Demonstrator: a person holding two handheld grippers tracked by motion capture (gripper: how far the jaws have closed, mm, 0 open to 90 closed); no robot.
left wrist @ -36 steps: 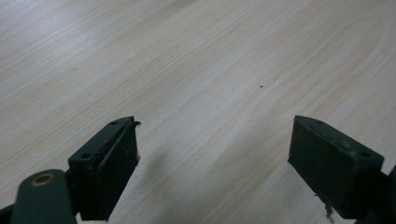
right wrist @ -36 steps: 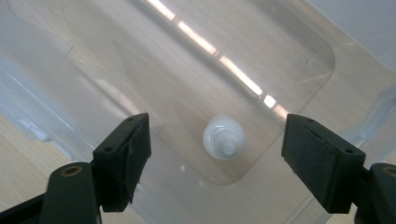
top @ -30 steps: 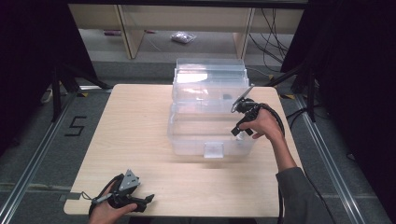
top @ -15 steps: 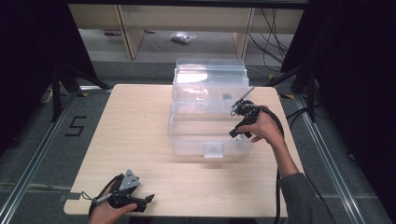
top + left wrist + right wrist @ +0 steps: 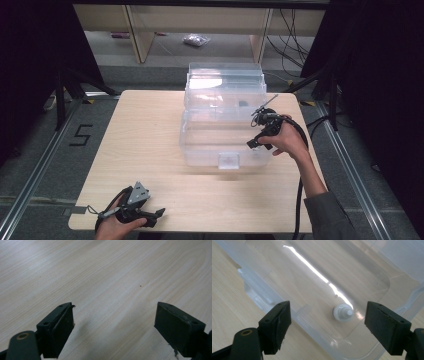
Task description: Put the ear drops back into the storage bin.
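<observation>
Clear plastic box (image 5: 223,130) sits toward the far middle of the wooden counter (image 5: 145,130), lid swung back and standing open behind it. Right hand-held gripper (image 5: 258,131) hangs over the box's right side, jaws spread wide and holding nothing. In the right gripper view the box (image 5: 317,285) lies right below the jaws, and a small white knob-like piece (image 5: 342,313) rests on the box floor between them, a little toward the right jaw; it is too small to say just what it is, maybe a cap or stopper. Left hand-held gripper (image 5: 142,214) rests low at the near left corner of the counter, well apart from the box, jaws also wide apart and empty; its own view shows bare wood (image 5: 105,277) ahead. Judged step: the reach-in, right hand-held gripper lined up over the white piece but not yet down on it. Next move likely calls for lowering straight into the box, clearing the right wall, centring the jaws around the piece, then closing. The piece is round and the floor smooth, so it could skate aside if one jaw touches first
</observation>
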